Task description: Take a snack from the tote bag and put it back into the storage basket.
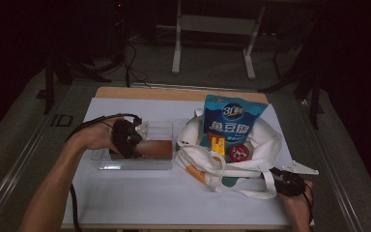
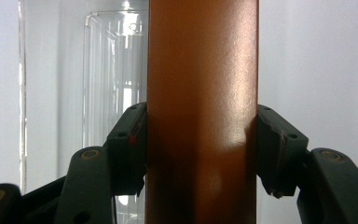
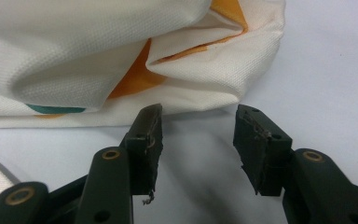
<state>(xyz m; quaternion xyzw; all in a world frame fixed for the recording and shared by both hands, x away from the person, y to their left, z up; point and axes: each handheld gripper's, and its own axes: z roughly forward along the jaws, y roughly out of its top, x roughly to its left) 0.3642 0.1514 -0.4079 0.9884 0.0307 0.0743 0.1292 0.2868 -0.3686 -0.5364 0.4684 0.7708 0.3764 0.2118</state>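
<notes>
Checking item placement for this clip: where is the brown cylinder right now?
In the high view the brown cylinder lies at table left inside the clear box, gripped by the left gripper, left of the white tote bag.

Table (image 1: 125, 203), white sheet over wood top.
Resting on it: clear plastic box (image 1: 162, 164) at left, white tote bag (image 1: 265, 145) at right, near each other.

Left gripper (image 2: 201, 149) clamped on a brown cylinder (image 2: 203, 93), black pads (image 2: 133, 144) pressed flat against both sides. Cylinder running straight up through the frame, glossy, catching light. Clear plastic container (image 2: 107, 70) just behind at left, white surface (image 2: 317, 60) beyond at right.
</notes>
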